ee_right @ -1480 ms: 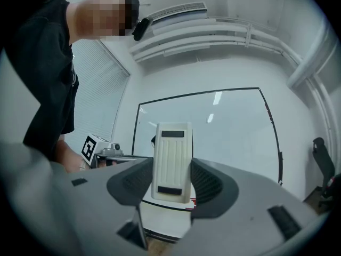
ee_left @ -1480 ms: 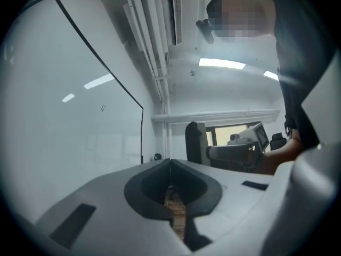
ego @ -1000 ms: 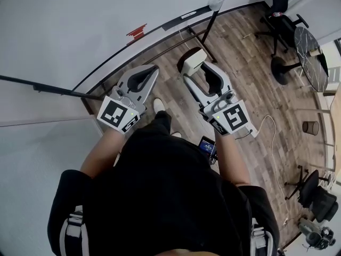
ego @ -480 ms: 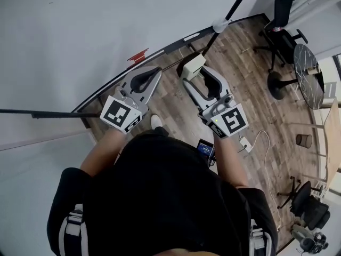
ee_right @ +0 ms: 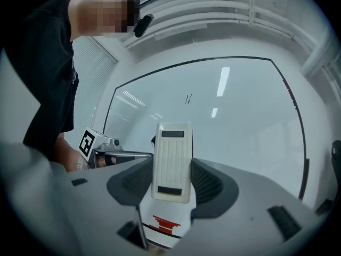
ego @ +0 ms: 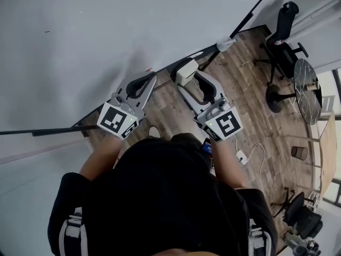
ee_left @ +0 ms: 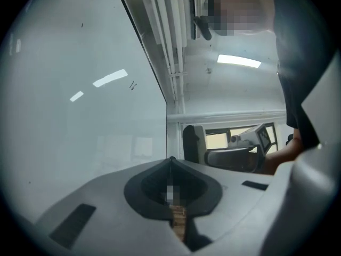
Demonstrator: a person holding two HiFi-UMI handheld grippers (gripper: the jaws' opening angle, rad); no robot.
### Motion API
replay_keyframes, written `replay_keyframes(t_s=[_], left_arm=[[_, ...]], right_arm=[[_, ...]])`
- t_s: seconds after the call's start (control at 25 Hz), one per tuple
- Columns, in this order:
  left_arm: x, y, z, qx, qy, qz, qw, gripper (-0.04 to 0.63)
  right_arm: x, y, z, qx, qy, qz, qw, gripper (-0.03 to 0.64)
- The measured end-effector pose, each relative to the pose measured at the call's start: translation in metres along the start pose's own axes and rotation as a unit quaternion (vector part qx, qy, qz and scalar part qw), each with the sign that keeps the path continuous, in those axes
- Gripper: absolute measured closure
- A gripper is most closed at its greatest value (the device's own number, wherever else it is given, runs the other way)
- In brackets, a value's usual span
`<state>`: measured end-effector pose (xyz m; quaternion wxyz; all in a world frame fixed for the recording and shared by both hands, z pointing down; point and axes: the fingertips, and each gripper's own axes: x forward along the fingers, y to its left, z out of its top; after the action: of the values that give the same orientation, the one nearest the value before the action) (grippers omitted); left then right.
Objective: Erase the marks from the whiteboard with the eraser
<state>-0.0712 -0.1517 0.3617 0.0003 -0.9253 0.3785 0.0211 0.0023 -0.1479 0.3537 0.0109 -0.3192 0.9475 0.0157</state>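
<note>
So over the last second the eraser (ee_right: 171, 159), clenched in the right claw (ego: 185, 78), was lifted closer to the whiteboard (ee_right: 240, 121). The small marks (ee_right: 187, 98) were left untouched well above that claw. The left claw (ee_left: 171, 161) was kept clenched on nothing. Wiping probably wasn't started yet.

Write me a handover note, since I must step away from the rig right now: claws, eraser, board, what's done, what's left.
Left claw: shut, empty, held near the whiteboard.
Right claw: shut on the eraser, pointed at the board.
Done: the eraser is in the claw.
Left: the small dark marks are on the board, above the eraser in the right gripper view; a tiny speck sits higher up. Probably raise the eraser to them and wipe.
</note>
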Motion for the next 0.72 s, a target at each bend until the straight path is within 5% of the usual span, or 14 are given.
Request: replay_keyframes(t_s=[0.2, 0.44, 0.72], left_arm=[[0.021, 0.019, -0.012, -0.016, 0.004, 0.036, 0.9992, 0.589], [0.052, 0.038, -0.001, -0.012, -0.012, 0.129, 0.9915, 0.589], [0.051, 0.05, 0.017, 0.01, -0.002, 0.264, 0.9645, 0.589]], right_arm=[[0.018, -0.031, -0.009, -0.006, 0.008, 0.039, 0.999, 0.394], [0.036, -0.064, 0.004, -0.064, 0.004, 0.126, 0.99, 0.394], [0.063, -0.082, 0.017, -0.19, 0.011, 0.216, 0.958, 0.394]])
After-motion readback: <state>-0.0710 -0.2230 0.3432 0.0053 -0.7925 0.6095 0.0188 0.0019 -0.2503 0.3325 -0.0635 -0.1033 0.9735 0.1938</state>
